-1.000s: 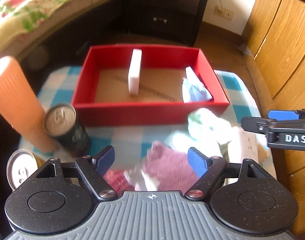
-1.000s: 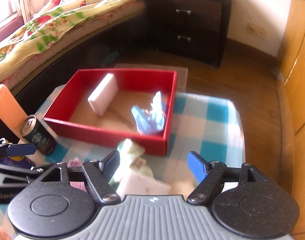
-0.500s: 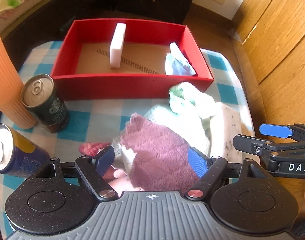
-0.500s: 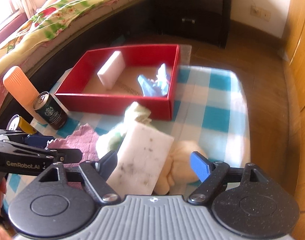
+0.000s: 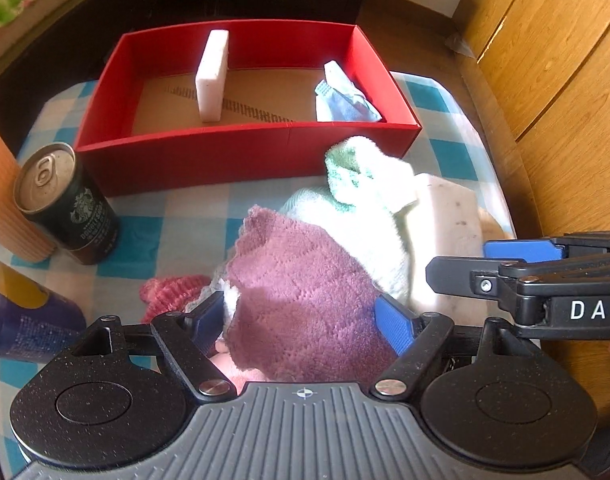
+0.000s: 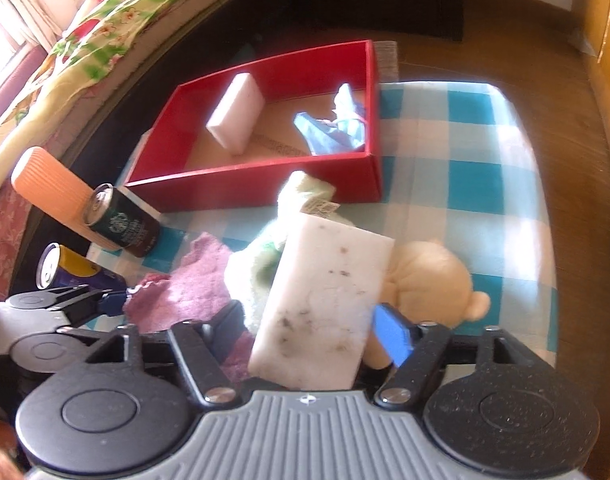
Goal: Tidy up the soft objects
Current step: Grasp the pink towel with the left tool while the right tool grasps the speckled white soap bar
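Soft things lie in a heap on the checked cloth [image 5: 177, 236], just in front of the red box [image 5: 245, 152]. A purple cloth [image 5: 305, 296] is on top at the near side. A pale green towel [image 5: 361, 188] is bunched behind it, touching the box's front wall. A big white sponge [image 6: 325, 304] lies beside the towel. Its long side runs from the near edge up toward the box, tipped a little to the right.

The left gripper [image 5: 305, 320] is wide open. The purple cloth sits between its blue pads, but I cannot tell if they press on it.

The right gripper [image 6: 305, 332] has the sponge between its fingers. Its jaws have just been closing, and the blue pad [image 6: 391, 334] is right against the sponge's edge. The other finger is partly hidden, so I cannot tell if the grip is tight.

Inside the box, a small white sponge [image 5: 212, 76] stands up on its end, and a blue crumpled thing [image 5: 341, 98] lies in the right corner.

Only the right view shows the cream plush toy [image 6: 429, 280] well, beside the big sponge. Only the left view shows a pink knit piece [image 5: 169, 292] under the purple cloth. A dark can [image 5: 67, 204], a blue and yellow can [image 6: 71, 274] and an orange ribbed tube [image 6: 49, 188] stand at the left.
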`<state>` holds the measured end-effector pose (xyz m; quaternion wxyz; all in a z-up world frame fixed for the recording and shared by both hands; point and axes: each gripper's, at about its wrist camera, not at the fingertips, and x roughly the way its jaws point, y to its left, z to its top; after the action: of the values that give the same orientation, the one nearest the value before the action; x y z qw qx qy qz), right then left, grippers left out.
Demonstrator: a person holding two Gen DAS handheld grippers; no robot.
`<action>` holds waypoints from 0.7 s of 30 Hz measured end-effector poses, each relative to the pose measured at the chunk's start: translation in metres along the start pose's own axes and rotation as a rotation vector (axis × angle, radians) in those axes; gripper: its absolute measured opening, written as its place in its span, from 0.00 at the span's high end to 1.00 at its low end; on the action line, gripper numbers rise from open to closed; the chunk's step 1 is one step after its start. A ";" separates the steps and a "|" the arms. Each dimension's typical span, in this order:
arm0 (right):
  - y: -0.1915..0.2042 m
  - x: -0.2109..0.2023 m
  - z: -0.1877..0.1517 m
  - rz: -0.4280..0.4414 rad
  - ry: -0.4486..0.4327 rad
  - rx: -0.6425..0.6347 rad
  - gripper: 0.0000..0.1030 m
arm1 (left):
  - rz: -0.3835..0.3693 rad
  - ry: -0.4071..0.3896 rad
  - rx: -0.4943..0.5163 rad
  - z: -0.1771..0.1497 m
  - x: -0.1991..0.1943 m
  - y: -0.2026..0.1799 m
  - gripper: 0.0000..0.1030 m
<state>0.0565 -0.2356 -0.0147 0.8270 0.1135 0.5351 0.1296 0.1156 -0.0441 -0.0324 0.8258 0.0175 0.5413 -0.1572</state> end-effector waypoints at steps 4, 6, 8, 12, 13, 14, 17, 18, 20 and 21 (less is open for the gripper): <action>0.001 0.007 -0.002 0.010 0.012 0.000 0.68 | -0.004 0.009 0.001 -0.002 0.003 -0.004 0.24; 0.000 0.009 -0.002 0.013 0.011 0.000 0.71 | -0.012 -0.001 -0.006 -0.002 0.003 -0.005 0.25; 0.000 0.008 -0.002 0.006 0.001 -0.008 0.77 | -0.010 -0.008 -0.012 -0.001 0.002 -0.005 0.31; -0.006 0.003 0.001 0.022 -0.012 0.004 0.89 | -0.054 -0.034 -0.050 0.005 -0.009 0.004 0.55; -0.008 0.003 0.001 0.027 -0.013 0.011 0.94 | -0.071 -0.039 -0.066 0.006 -0.012 0.007 0.60; -0.009 0.003 0.002 0.028 -0.013 0.017 0.97 | -0.083 -0.044 -0.079 0.008 -0.015 0.009 0.64; -0.013 0.005 0.001 0.034 -0.004 0.021 0.98 | -0.092 -0.049 -0.097 0.009 -0.016 0.012 0.73; -0.013 0.005 0.001 0.035 -0.003 0.022 0.98 | -0.095 -0.046 -0.094 0.008 -0.015 0.012 0.74; -0.018 0.010 0.001 0.050 0.018 0.057 0.95 | -0.098 -0.045 -0.080 0.006 -0.015 0.009 0.77; -0.021 0.012 0.001 0.053 0.032 0.080 0.95 | -0.092 -0.047 -0.071 0.005 -0.015 0.007 0.77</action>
<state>0.0643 -0.2517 -0.0316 0.8096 0.1585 0.5496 0.1319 0.1167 -0.0348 -0.0180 0.8301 -0.0403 0.5274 -0.1764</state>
